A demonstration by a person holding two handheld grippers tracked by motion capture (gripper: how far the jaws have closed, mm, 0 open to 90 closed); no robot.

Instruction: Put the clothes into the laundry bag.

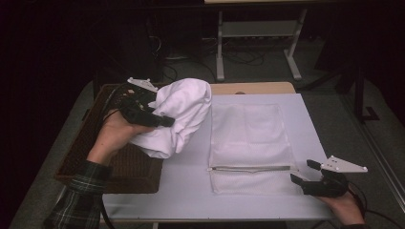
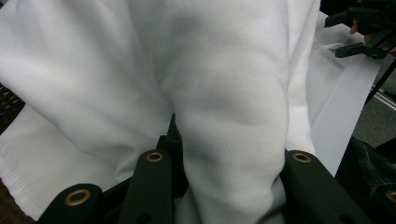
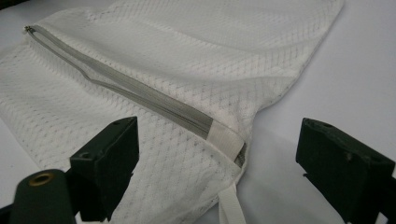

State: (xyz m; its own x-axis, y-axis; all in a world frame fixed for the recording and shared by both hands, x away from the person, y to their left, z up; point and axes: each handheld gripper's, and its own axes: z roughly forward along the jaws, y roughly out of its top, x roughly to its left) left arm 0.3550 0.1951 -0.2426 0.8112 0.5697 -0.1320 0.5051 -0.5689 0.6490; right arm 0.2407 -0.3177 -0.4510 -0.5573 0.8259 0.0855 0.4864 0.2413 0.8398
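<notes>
left gripper (image 1: 165, 121): clamped on white cloth (image 1: 179, 114), bundle hanging ahead of its jaws above wicker basket (image 1: 129, 164) | right gripper (image 1: 305, 174): jaws wide, empty; mesh laundry bag (image 1: 248, 138) flat just ahead, zipper (image 3: 140, 93) end between jaws | handling: cloth looks soft, light, floppy; bag limp, best pinched at zipper edge

Wicker basket (image 1: 126, 169), white table (image 1: 305, 124)

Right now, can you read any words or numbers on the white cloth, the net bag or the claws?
None: there is no readable text.
The white cloth is plain.
The mesh bag and its zipper carry no print.
The left claw and right claw bear no lettering.
</notes>
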